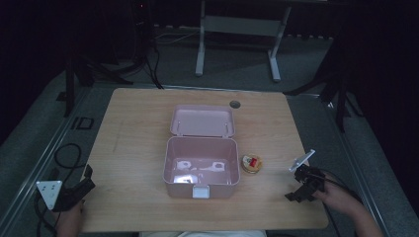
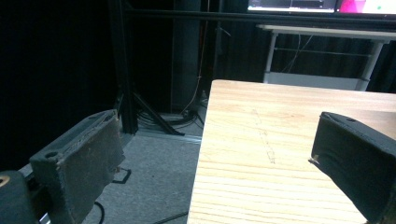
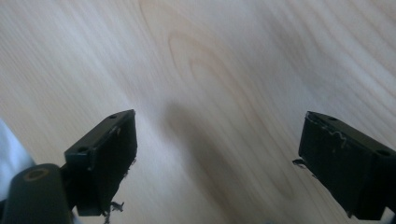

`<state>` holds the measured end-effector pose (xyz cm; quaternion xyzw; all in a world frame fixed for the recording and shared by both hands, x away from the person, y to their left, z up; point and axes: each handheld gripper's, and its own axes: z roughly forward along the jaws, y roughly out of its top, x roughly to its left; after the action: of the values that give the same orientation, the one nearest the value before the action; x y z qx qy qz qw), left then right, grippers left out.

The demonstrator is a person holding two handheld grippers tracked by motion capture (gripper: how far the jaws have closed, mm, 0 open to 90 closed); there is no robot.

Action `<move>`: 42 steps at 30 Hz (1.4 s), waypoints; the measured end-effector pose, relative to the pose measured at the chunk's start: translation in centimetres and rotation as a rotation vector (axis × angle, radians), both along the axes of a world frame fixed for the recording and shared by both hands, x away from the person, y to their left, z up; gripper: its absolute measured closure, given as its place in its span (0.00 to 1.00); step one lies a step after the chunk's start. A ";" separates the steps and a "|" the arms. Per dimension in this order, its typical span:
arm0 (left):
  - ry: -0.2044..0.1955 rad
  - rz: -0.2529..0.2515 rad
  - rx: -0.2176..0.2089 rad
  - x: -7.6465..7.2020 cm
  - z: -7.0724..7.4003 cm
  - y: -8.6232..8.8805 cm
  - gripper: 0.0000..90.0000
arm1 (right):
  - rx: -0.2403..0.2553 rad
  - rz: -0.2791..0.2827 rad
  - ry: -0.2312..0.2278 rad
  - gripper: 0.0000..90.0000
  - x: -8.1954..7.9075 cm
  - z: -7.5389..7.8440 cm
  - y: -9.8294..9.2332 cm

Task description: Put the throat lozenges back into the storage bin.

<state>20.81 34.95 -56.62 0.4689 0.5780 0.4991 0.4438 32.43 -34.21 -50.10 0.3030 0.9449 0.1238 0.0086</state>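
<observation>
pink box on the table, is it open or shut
Open. In the high view the pink box has its lid swung back flat on the table behind it, so the inside shows.

Small round tin (image 1: 251, 164) beside the pink box (image 1: 201, 168): label too small to read.

A light wooden desk (image 1: 133, 128) with rounded corners is set on a grey carpeted floor (image 1: 232, 64). Beyond it, the white legs of another table (image 1: 200, 49) are seen against dark surroundings. Black stand legs and cables (image 1: 148, 64) are spread at far left. The room is dimly lit.
</observation>
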 end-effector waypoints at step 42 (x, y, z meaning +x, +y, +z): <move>0.002 -0.039 0.017 0.1 0.0 -0.2 0.03 | -0.280 0.179 0.083 0.14 7.1 3.5 9.2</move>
<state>20.92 34.80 -56.64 0.4843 0.5651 0.4946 0.4489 39.52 -24.99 -46.56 0.2184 0.9756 -0.0213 0.0005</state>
